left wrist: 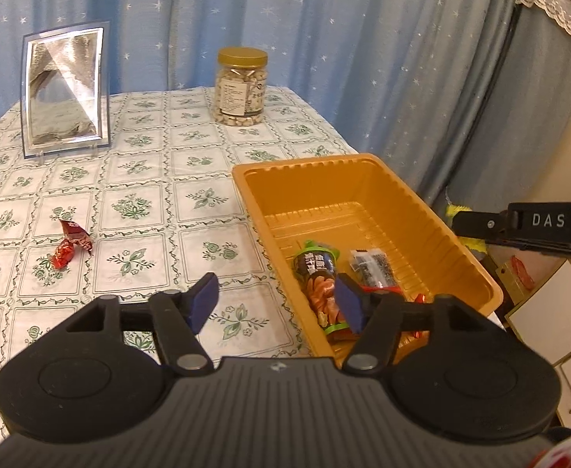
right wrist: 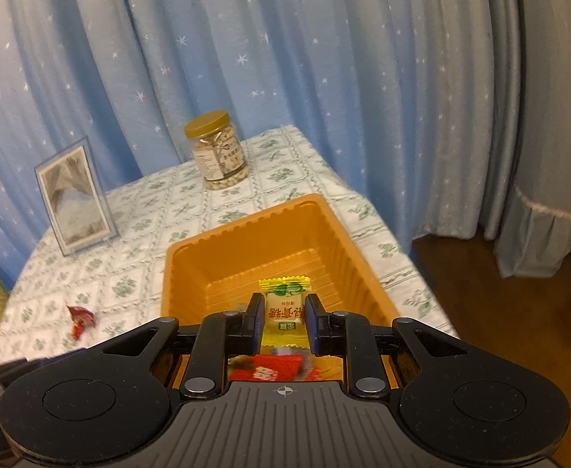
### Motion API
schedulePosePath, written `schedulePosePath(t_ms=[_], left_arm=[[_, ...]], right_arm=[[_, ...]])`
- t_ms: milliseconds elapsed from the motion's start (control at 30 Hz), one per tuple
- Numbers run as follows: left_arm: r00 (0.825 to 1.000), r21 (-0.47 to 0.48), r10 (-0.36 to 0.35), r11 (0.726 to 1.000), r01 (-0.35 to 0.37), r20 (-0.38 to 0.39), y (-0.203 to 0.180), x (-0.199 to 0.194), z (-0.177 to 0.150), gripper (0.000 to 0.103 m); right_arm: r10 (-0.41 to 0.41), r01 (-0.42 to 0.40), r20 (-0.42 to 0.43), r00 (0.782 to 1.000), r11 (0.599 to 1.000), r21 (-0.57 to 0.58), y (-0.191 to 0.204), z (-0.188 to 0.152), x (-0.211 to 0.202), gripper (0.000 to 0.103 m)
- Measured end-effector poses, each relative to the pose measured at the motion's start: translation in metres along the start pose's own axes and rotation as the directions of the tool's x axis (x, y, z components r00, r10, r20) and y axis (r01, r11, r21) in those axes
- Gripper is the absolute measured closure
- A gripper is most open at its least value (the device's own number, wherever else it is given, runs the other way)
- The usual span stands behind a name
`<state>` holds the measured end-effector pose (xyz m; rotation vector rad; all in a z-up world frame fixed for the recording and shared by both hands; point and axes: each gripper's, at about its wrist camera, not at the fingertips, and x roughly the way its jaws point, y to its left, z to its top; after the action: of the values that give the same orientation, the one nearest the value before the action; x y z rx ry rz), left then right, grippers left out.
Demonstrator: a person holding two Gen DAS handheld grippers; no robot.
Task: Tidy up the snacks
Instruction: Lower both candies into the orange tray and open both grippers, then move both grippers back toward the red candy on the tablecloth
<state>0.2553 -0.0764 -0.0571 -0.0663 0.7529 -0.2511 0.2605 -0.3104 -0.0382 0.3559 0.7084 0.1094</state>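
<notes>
An orange plastic tray [left wrist: 433,210] sits at the table's right side and holds a green-and-orange snack pack [left wrist: 318,277], a clear pack of dark seeds [left wrist: 373,269] and red wrappers. My left gripper [left wrist: 275,302] is open and empty over the tray's near left rim. Two red-wrapped candies [left wrist: 71,243] lie on the cloth to its left. In the right wrist view my right gripper [right wrist: 284,321] is shut on a yellow candy packet [right wrist: 284,304] above the near end of the tray [right wrist: 188,261]. The red candies [right wrist: 79,319] lie left of it.
A jar of nuts with a gold lid [left wrist: 241,85] stands at the back of the table. A framed picture [left wrist: 66,89] stands at the back left. Blue star curtains hang behind. The table's right edge runs just past the tray. A cabinet [left wrist: 538,312] stands to the right.
</notes>
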Motion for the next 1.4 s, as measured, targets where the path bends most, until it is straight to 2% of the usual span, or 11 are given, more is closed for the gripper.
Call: schedulePosePath(t_ms=[33,100,133,167,267,533,800,1000,1100,1167,1400], left_arm=[[1.0,-0.003,0.003,1.0,-0.003,0.003,0.001,-0.001,0.0,0.033],[1.0,-0.01,0.007,1.0,-0.007,0.011,0.003,-0.003,0.0,0.028],[1.0,-0.014,0.009,1.0,-0.009,0.012,0.005,-0.005,0.0,0.025],[1.0,-0.018,0.014,1.0,-0.013,0.013,0.006,-0.006,-0.001,0.023],[1.0,-0.027,0.024,0.999,-0.024,0.016,0.01,-0.01,-0.004,0.019],[0.998,-0.035,0.056,0.998,-0.055,0.034,0.016,-0.027,-0.015,0.018],[0.997,-0.032,0.069,0.997,-0.068,0.04,0.02,-0.052,-0.026,0.016],[0.995,-0.052,0.088,0.995,-0.085,0.043,0.027,-0.072,-0.033,0.012],[0.994,-0.067,0.1,0.993,-0.097,0.042,0.034,-0.081,-0.037,0.009],[0.993,-0.071,0.112,0.992,-0.109,0.04,0.039,-0.086,-0.039,0.008],[0.984,-0.091,0.165,0.983,-0.16,0.059,0.057,-0.104,-0.049,0.006]], right_arm=[[0.014,-0.014,-0.002,1.0,1.0,0.019,-0.002,0.001,0.001,0.08],[0.026,-0.026,0.001,1.0,0.999,0.047,-0.005,0.002,0.001,0.071],[0.023,-0.024,0.007,1.0,0.998,0.056,-0.006,0.002,-0.001,0.054],[0.017,-0.017,0.014,1.0,0.998,0.063,-0.008,0.002,-0.003,0.044],[0.003,-0.005,0.018,1.0,0.997,0.073,-0.011,0.001,-0.01,0.044],[-0.035,0.033,0.019,0.999,0.996,0.079,-0.011,-0.015,-0.036,0.044],[-0.041,0.041,0.009,0.999,0.999,0.013,0.015,-0.039,-0.053,0.043],[-0.032,0.032,-0.005,0.999,0.998,-0.045,0.039,-0.054,-0.058,0.042],[-0.031,0.03,-0.011,0.999,0.997,-0.072,0.05,-0.06,-0.06,0.038],[-0.032,0.031,-0.013,0.999,0.995,-0.094,0.057,-0.065,-0.06,0.032],[-0.021,0.017,-0.024,0.999,0.987,-0.159,0.081,-0.077,-0.059,0.027]])
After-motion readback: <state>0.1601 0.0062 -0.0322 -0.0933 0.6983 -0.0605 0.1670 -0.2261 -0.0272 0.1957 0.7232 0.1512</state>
